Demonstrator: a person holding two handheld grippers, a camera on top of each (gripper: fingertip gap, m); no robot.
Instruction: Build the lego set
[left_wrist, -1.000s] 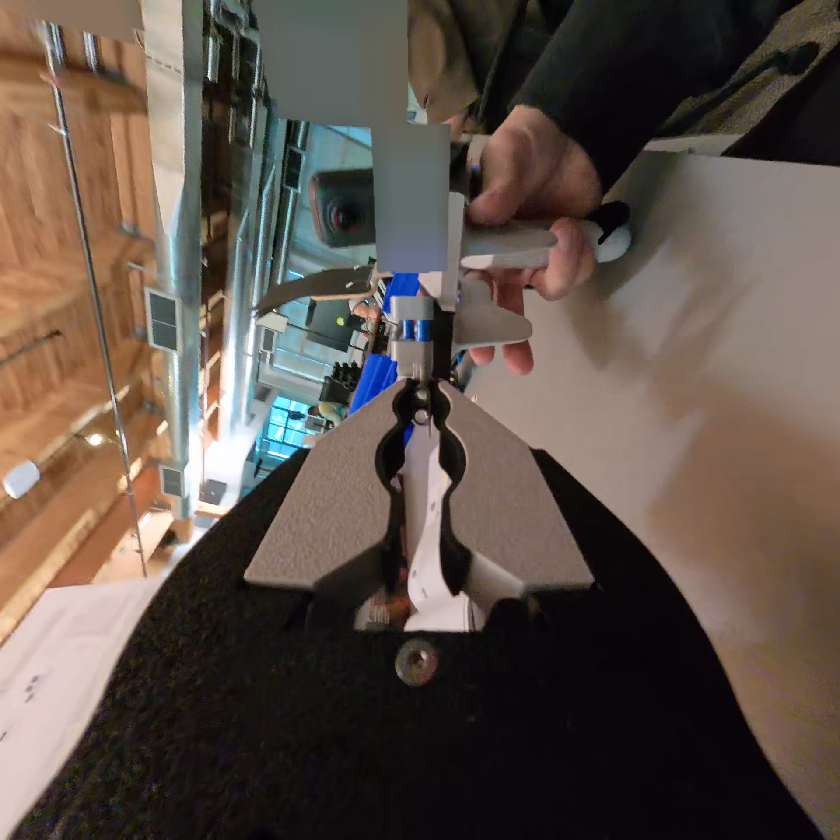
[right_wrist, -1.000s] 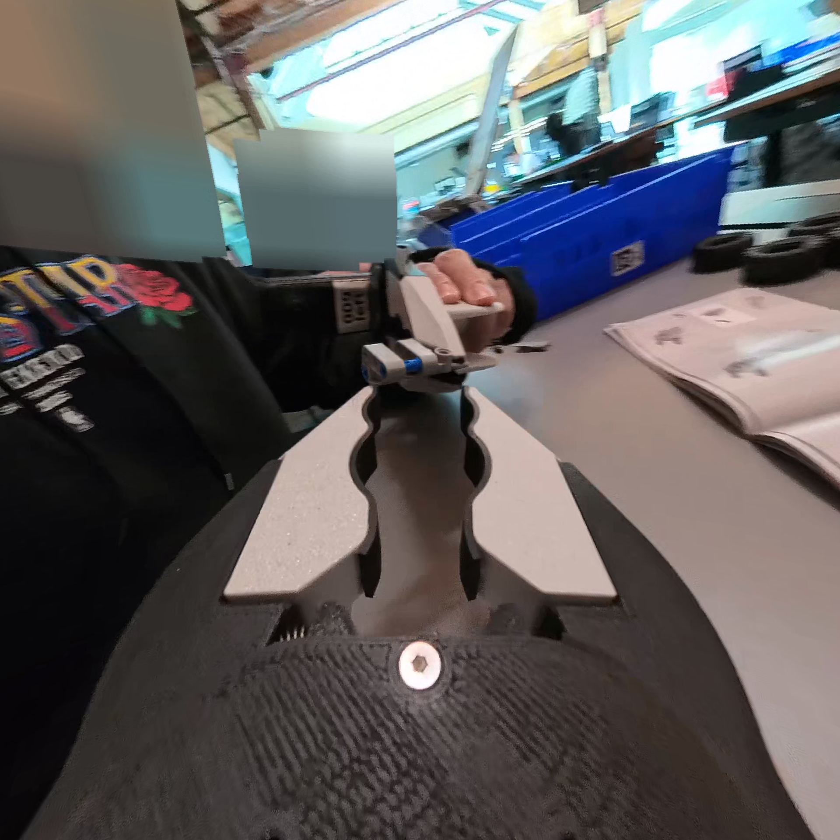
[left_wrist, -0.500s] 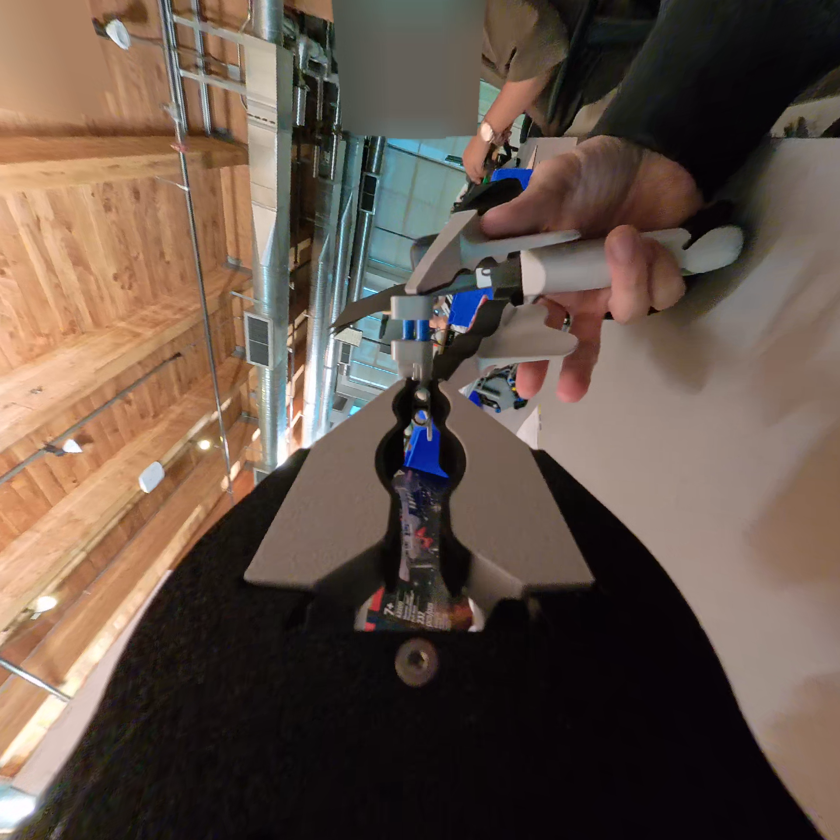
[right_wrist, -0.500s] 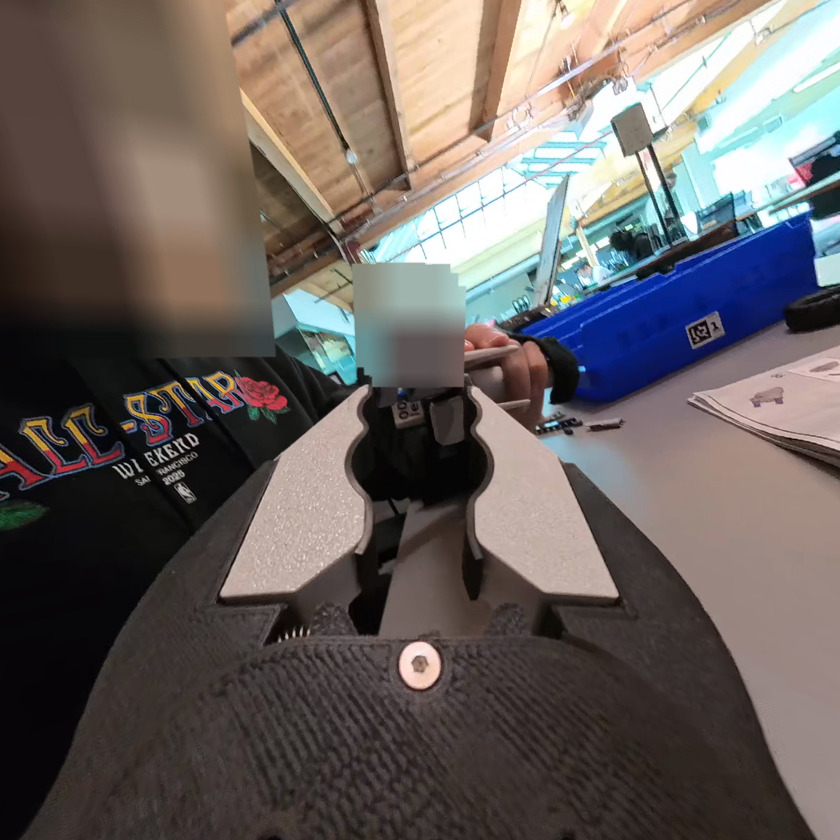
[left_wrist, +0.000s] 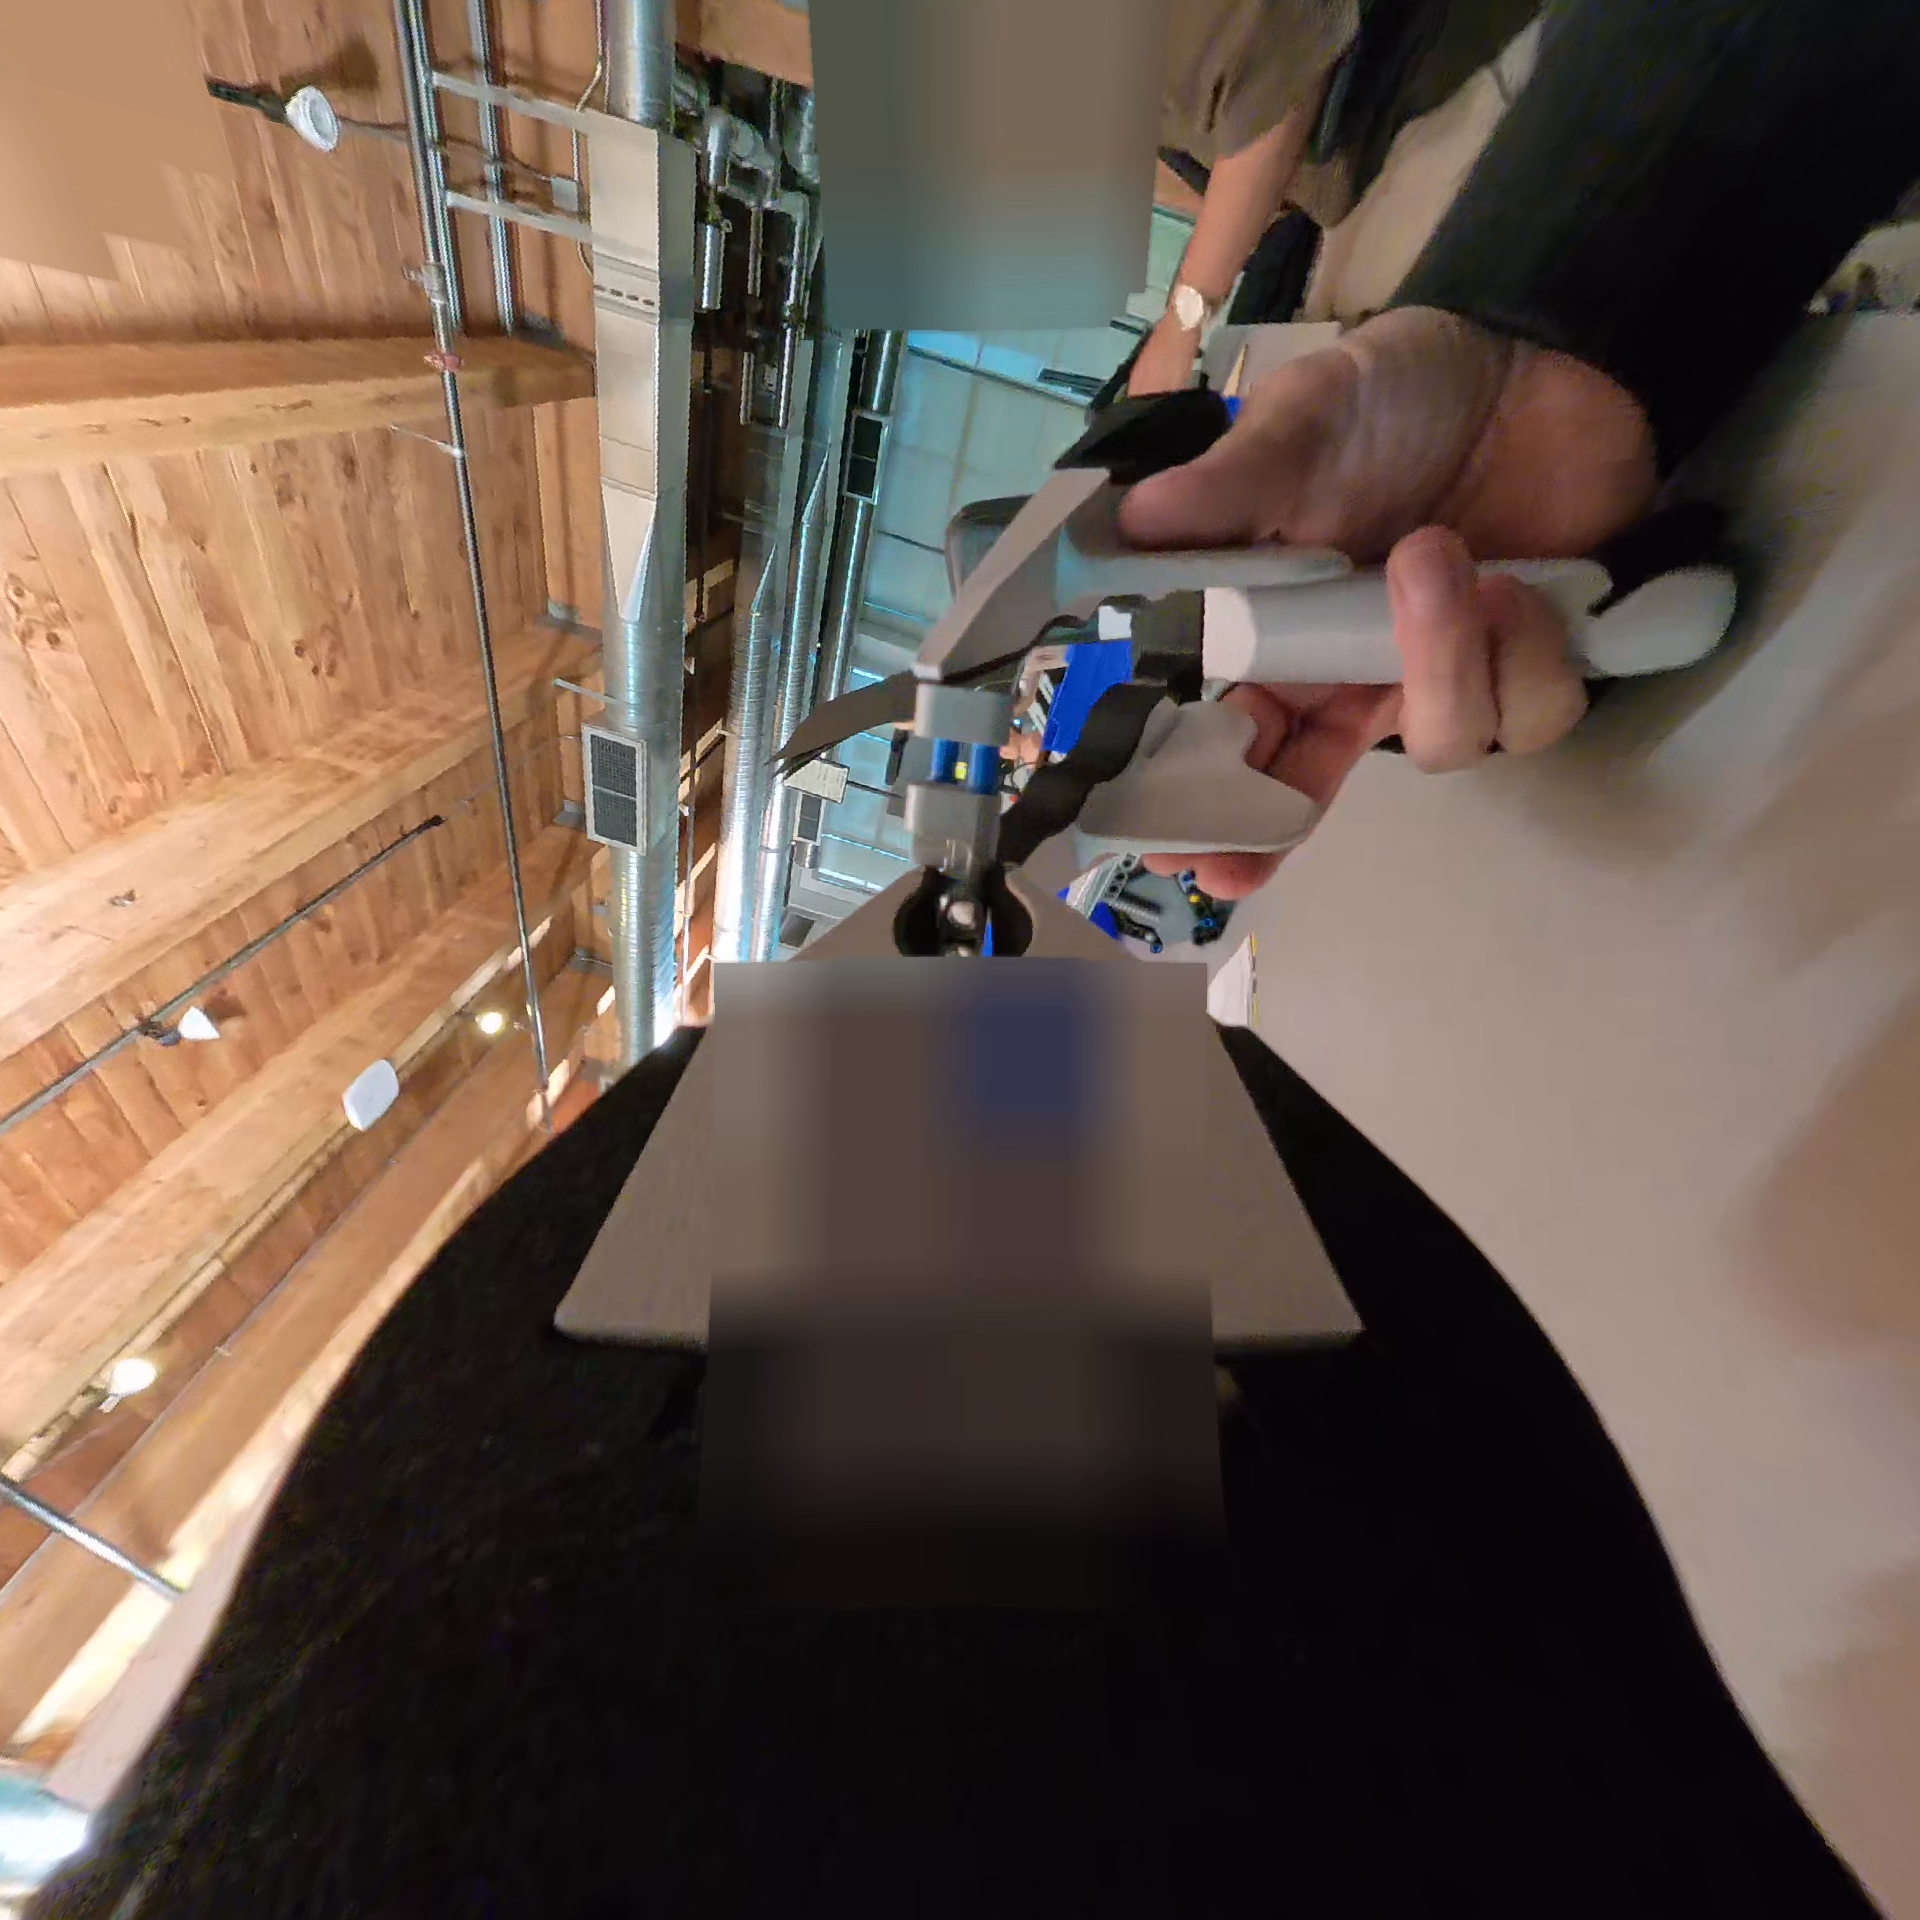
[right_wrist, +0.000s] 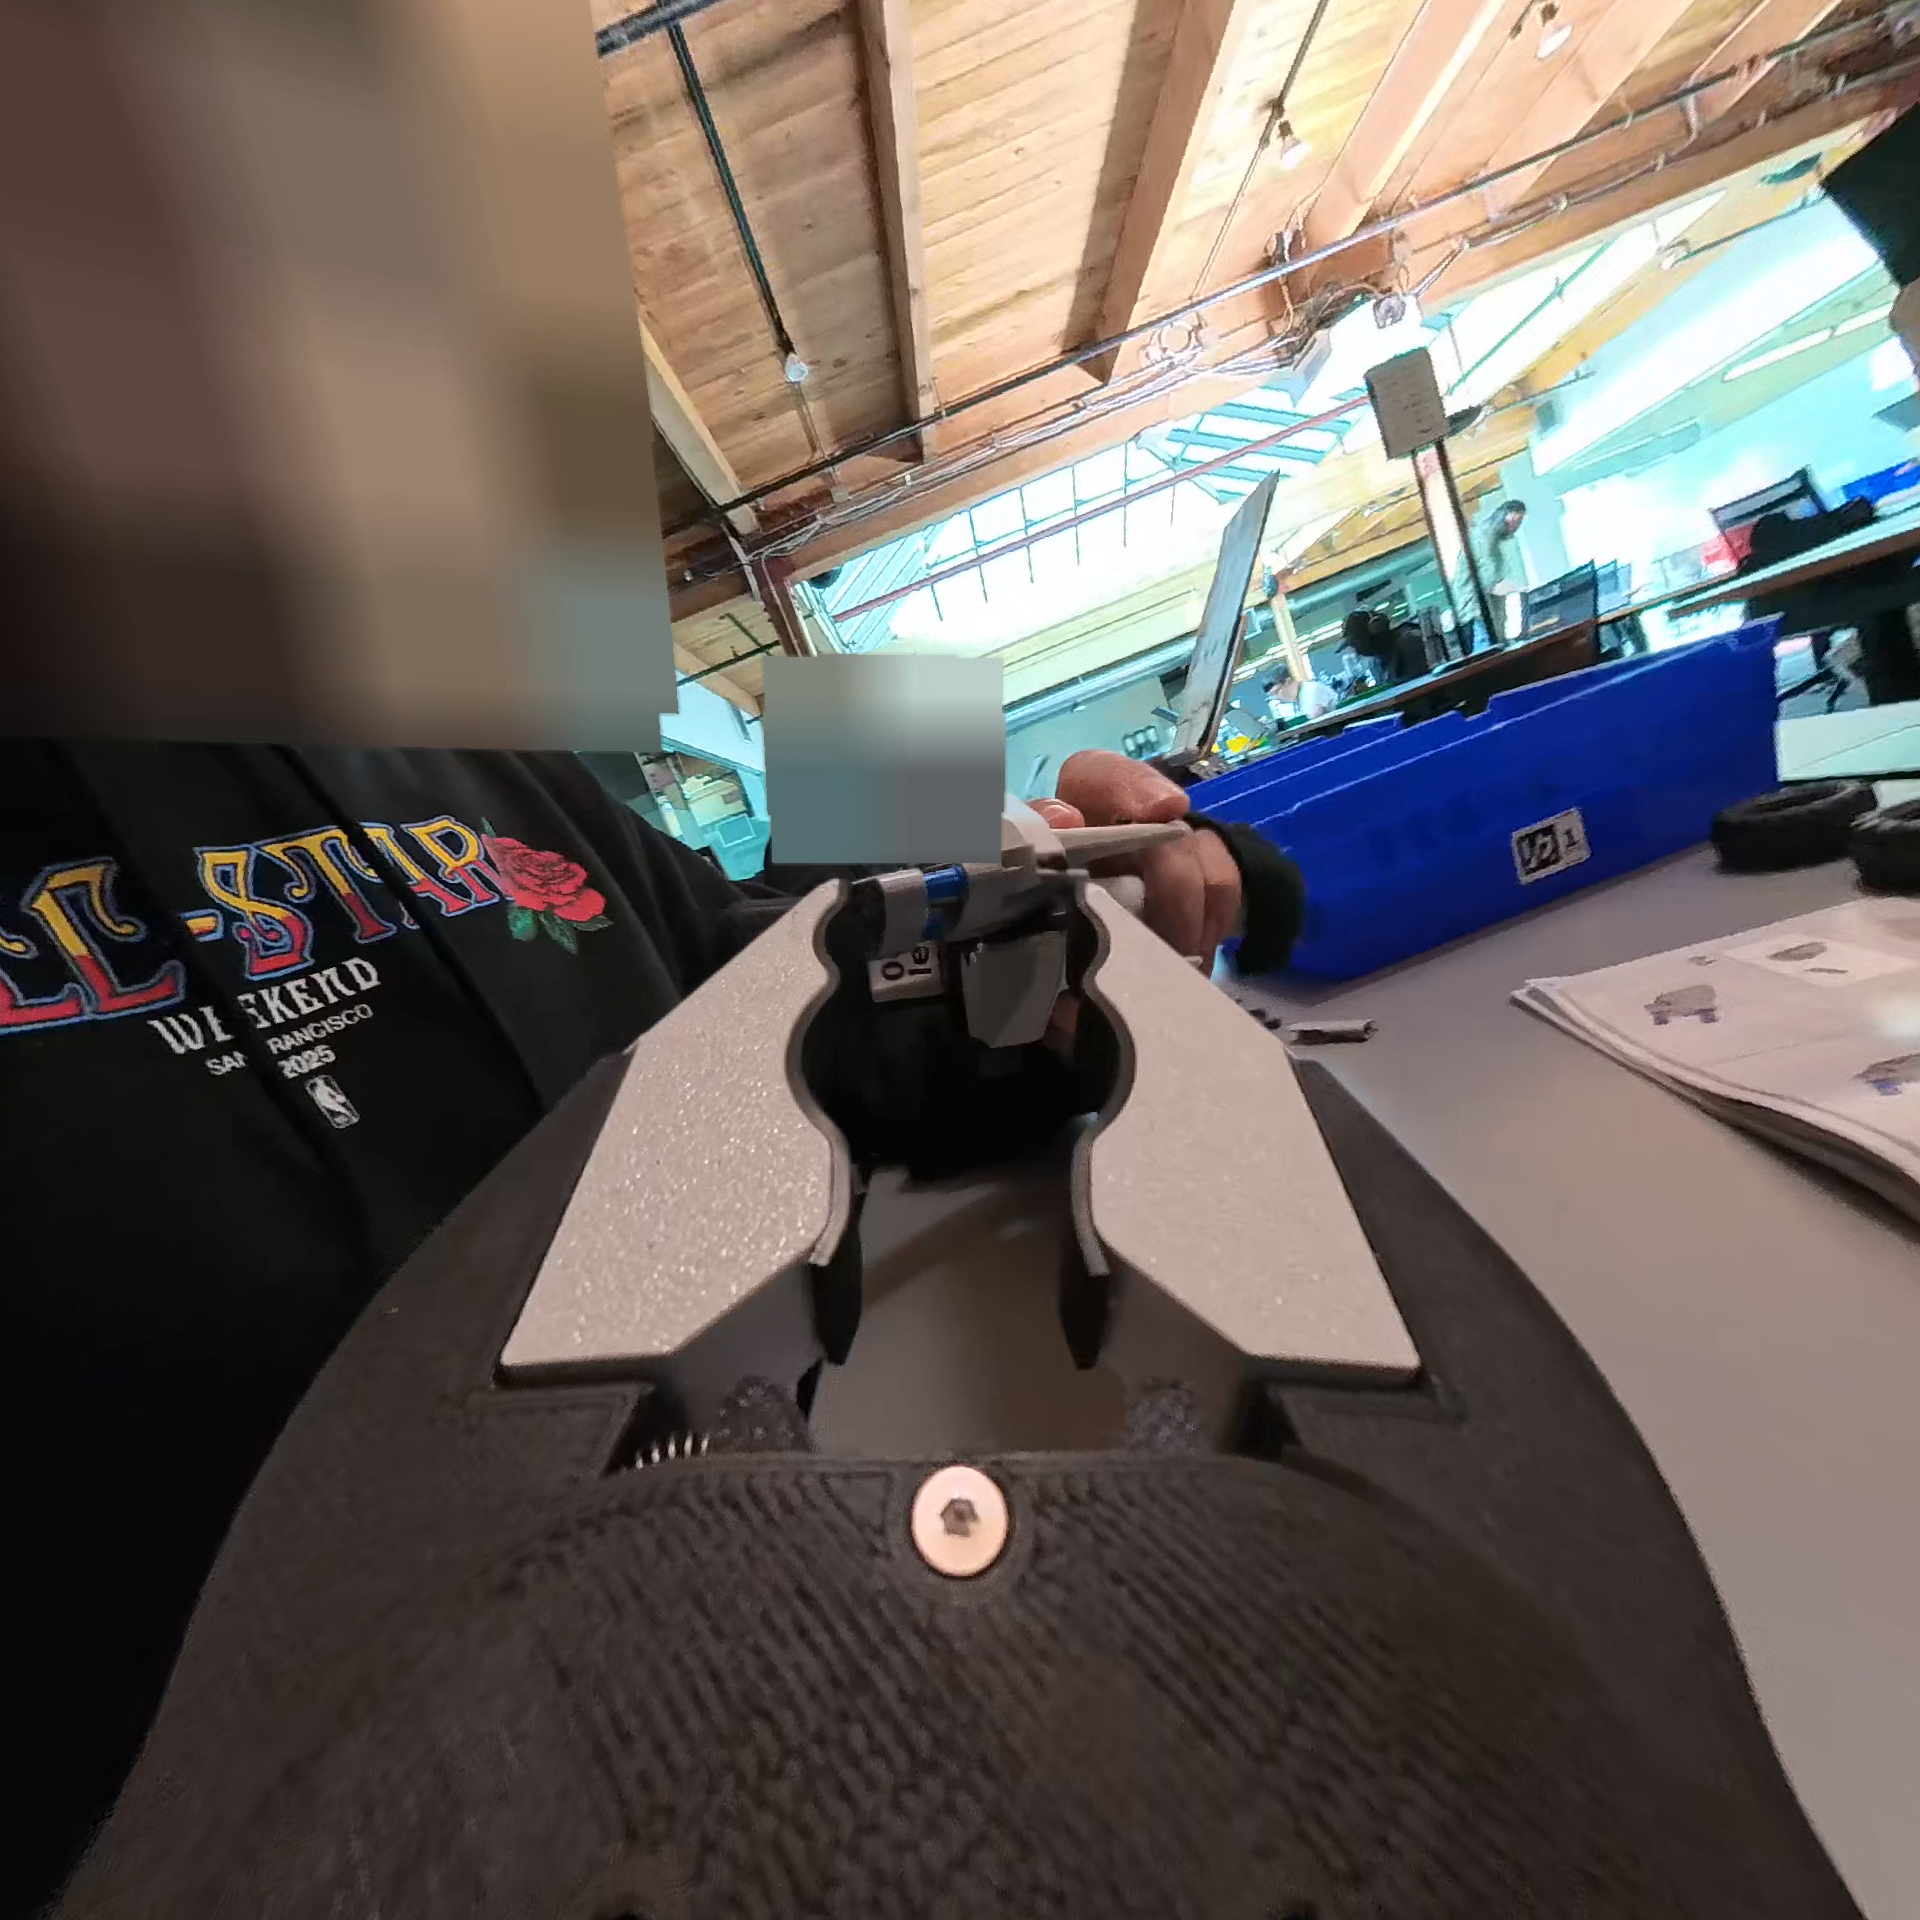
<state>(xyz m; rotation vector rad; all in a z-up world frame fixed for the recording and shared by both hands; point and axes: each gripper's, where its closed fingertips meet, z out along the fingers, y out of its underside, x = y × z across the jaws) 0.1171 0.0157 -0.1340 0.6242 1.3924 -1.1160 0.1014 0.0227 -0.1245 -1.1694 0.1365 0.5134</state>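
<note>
Your left tongs (left_wrist: 954, 914) are clamped on the small grey-and-blue lego piece (left_wrist: 951, 769), held up in the air above the worktop (left_wrist: 1558, 1039). Your right tongs (right_wrist: 961, 935) stand apart, with the piece between their tips. It looks light, hard and a bit slippery, so pinch the flat grey ends, not the blue pins. I count one piece, one booklet (right_wrist: 1766, 1039), one blue bin (right_wrist: 1507, 831) and two tyres (right_wrist: 1787, 831).

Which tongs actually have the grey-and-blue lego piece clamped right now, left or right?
The left tongs: their tips are pinched shut on the lego piece. The right tongs are spread wide, clamping nothing.
</note>
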